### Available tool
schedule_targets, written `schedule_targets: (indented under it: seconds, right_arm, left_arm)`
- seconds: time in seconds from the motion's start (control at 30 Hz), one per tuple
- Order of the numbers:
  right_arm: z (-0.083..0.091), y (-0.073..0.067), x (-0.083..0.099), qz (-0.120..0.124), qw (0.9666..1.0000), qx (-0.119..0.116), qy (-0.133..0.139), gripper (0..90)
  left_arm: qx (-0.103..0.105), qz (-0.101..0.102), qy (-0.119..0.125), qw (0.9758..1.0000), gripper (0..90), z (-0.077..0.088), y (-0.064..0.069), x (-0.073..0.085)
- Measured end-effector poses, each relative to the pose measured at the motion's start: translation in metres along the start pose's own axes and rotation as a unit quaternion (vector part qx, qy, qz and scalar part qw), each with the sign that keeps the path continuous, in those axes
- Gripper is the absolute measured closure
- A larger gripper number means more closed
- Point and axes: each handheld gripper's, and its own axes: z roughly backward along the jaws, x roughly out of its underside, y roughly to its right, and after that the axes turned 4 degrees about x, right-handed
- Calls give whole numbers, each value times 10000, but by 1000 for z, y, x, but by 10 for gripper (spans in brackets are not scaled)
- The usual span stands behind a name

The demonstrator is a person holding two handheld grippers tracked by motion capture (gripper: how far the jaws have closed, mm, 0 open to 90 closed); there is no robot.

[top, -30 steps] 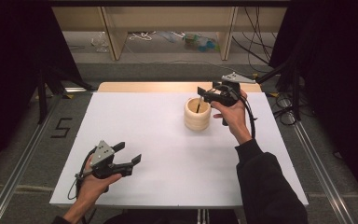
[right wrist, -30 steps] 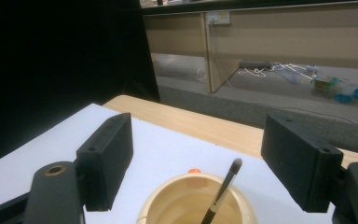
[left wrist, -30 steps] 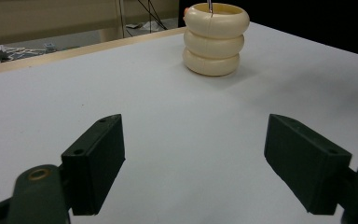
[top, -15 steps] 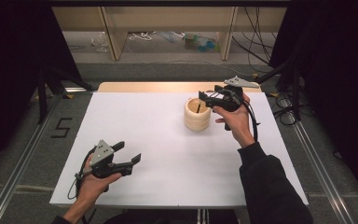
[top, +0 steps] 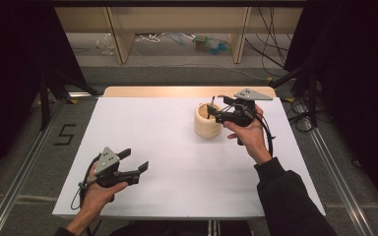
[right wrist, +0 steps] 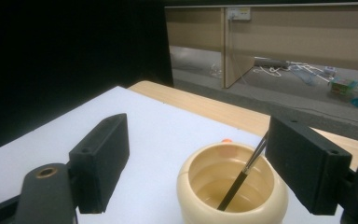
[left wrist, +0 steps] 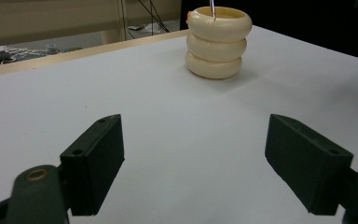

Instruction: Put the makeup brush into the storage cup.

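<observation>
**Brush standing in the cream pot, right tongs spread just beside it**

Where the white tabletop (top: 177, 147) nears its far edge, right of centre, a cream pot (top: 207, 121) built of three stacked rings stands upright, and a thin dark-handled brush (right wrist: 242, 177) leans inside it with its metal ferrule and upper end rising past the rim. In the right gripper view the brush slants from the pot's floor up toward the right-hand jaw, its top passing close by that jaw's inner face — whether it touches there I cannot tell. A small orange spot shows just behind the pot's far rim.

The right tongs (top: 215, 114) hover over the pot's right side, held level by the person's right hand (top: 248, 135). Their jaws have just been opening and now stand wide apart; the brush lies within the gap, yet neither pad presses on it. The grey three-cornered plate sits on top of these tongs, and a black cable loops down from them past the wrist.

Well apart from the pot, near the tabletop's front left, the left tongs (top: 134, 162) rest in the left hand (top: 98, 189) — spread wide, with bare tabletop between the jaws. From their own view the pot (left wrist: 219, 42) stands far ahead, the brush's thin tip just above its rim.

Beyond the tabletop's wooden far edge lie a grey floor and light wooden shelving.
</observation>
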Motion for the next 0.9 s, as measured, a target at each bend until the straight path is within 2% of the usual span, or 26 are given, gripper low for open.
schedule_targets:
  seconds: [0.03, 0.07, 0.23, 0.27, 0.3, 0.4, 0.43, 0.47, 0.5, 0.53, 0.6, 0.63, 0.9]
  right_arm:
    - [1, -1, 1, -19, 10000, -16, -29, 224]
    - [1, 1, 2, 68, 10000, 37, 9, 219]
    - [6, 0, 7, -40, 10000, -15, -30, 211]
    - [6, 1, 7, 45, 10000, 6, -11, 211]
    - [7, 0, 8, -16, 10000, -39, -26, 211]
    - [11, 0, 10, -20, 10000, -36, -44, 209]
    - [12, 1, 11, 61, 10000, 4, -48, 207]
    - [12, 1, 12, 6, 10000, -26, -22, 206]
    - [14, 1, 12, 12, 9999, -24, -128, 202]
    - [14, 2, 12, 93, 9999, 53, -45, 200]
    - [17, 3, 13, 90, 9999, 36, -58, 199]
    - [17, 2, 13, -21, 10000, -39, -50, 201]
    - [24, 4, 18, 4, 10000, 9, -23, 203]
  left_arm:
    - [5, -14, -3, 10000, 197, 0, 0, 0]
    - [7, -9, -1, 10000, 197, 0, 0, 0]
    - [10, -14, 2, 10000, 197, 0, 0, 0]
    - [6, -17, -3, 10000, 197, 0, 0, 0]
    - [6, -17, -6, 10000, 197, 0, 0, 0]
    - [11, -12, -4, 10000, 197, 0, 0, 0]
    - [14, -15, -3, 10000, 197, 0, 0, 0]
    - [13, -25, 0, 10000, 197, 0, 0, 0]
    - [13, -32, 0, 10000, 197, 0, 0, 0]
    - [13, -3, 1, 10000, 197, 0, 1, 0]
    - [15, -9, -1, 10000, 197, 0, 0, 0]
    - [12, -11, -2, 10000, 197, 0, 0, 0]
    - [3, -14, 3, 10000, 197, 0, 0, 0]
